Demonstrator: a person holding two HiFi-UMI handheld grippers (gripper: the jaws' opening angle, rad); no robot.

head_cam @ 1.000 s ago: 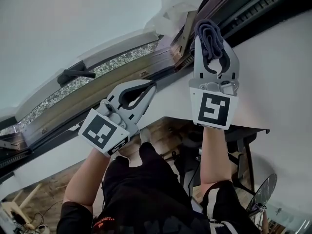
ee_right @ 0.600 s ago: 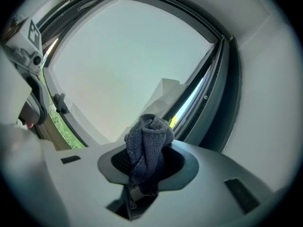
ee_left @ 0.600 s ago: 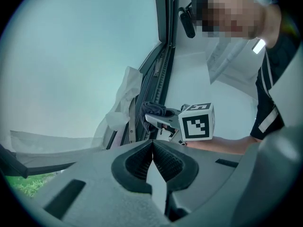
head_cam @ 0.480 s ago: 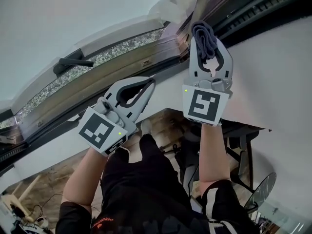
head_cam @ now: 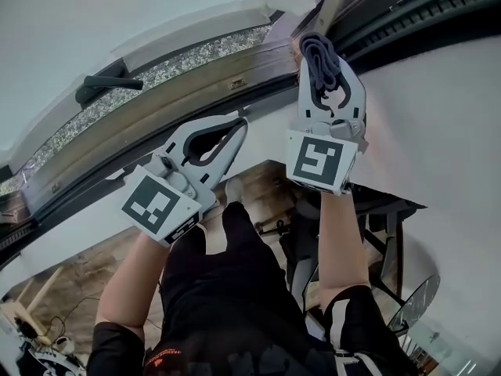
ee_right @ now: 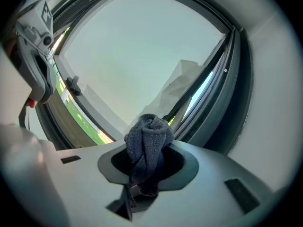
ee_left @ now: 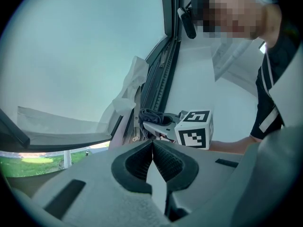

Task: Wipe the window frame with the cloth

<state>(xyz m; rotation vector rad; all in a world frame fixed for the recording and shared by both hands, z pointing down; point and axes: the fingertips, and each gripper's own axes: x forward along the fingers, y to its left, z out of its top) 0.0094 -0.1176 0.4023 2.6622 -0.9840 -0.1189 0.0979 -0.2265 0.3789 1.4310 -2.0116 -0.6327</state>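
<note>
My right gripper (head_cam: pixel 319 44) is shut on a bunched dark grey cloth (head_cam: pixel 321 59), whose top pokes out past the fingertips against the corner of the window frame (head_cam: pixel 196 84). In the right gripper view the cloth (ee_right: pixel 149 141) fills the jaws of that gripper (ee_right: pixel 147 126), with glass and dark frame rails behind it. My left gripper (head_cam: pixel 240 121) is shut and empty, lower and to the left, its tips near the frame's lower rail. The left gripper view shows its own jaws (ee_left: pixel 152 143) pressed together and the cloth (ee_left: pixel 151 115) beyond them.
A black window handle (head_cam: pixel 109 84) sticks out of the frame at the left. White plastic sheeting (ee_right: pixel 182 86) hangs at the frame's corner. Below are the person's legs, a dark table (head_cam: pixel 387 210) and a wooden floor. A white wall (head_cam: pixel 438 108) lies to the right.
My right gripper has moved a little up and left with the cloth, closer to the frame corner. The left gripper stays shut and has shifted slightly.
</note>
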